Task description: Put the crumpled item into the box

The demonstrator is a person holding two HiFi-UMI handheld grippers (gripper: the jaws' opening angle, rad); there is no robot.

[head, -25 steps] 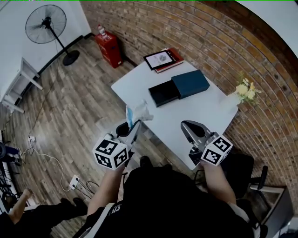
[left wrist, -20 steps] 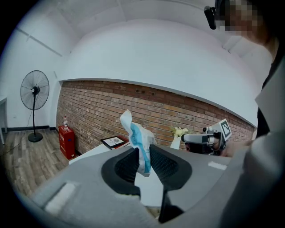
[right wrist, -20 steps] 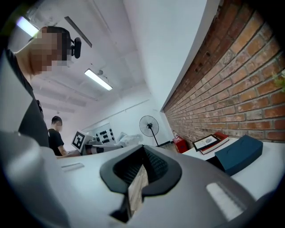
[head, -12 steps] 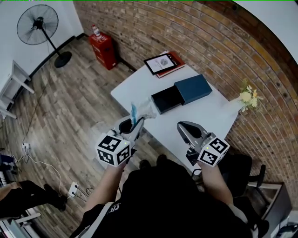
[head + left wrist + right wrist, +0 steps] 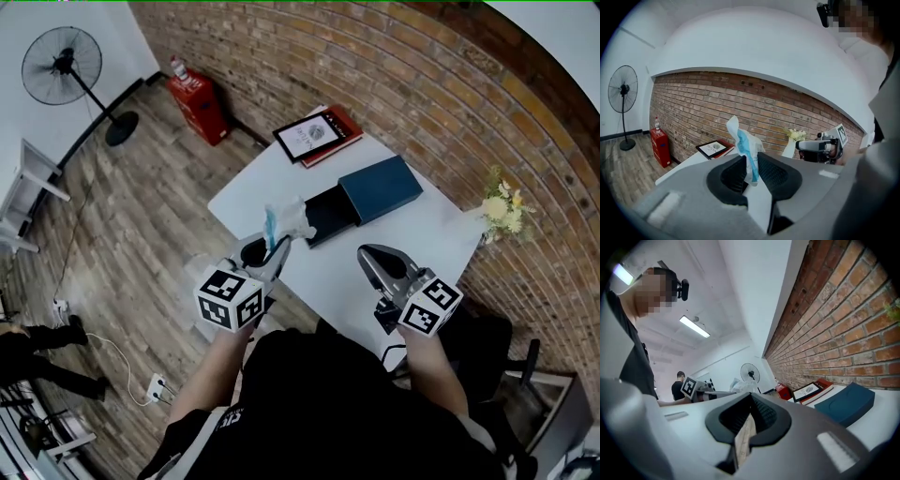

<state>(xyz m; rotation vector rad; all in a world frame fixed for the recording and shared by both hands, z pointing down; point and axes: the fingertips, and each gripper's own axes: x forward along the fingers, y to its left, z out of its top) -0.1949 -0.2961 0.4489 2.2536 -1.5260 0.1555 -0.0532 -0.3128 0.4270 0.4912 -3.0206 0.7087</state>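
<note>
A crumpled white and blue item (image 5: 287, 219) (image 5: 743, 143) sticks up from my left gripper (image 5: 276, 247) (image 5: 751, 160), which is shut on it. It hangs over the white table (image 5: 258, 183), just left of the box. The box is an open black tray (image 5: 326, 214) with a teal lid (image 5: 379, 187) (image 5: 845, 404) partly over its far end. My right gripper (image 5: 367, 255) (image 5: 750, 398) hovers over the table's near edge with its jaws shut and nothing between them. The tray's inside is hard to see.
A framed tablet on red books (image 5: 313, 134) (image 5: 711, 148) lies at the table's far corner. A white vase of flowers (image 5: 497, 210) stands at the right by the brick wall. A fan (image 5: 62, 62), a red extinguisher box (image 5: 195, 98) and a person (image 5: 30, 349) are on the floor.
The left gripper has carried the crumpled item closer to the black tray. The right gripper has stayed nearly still. The person on the floor at the lower left has moved further left.
</note>
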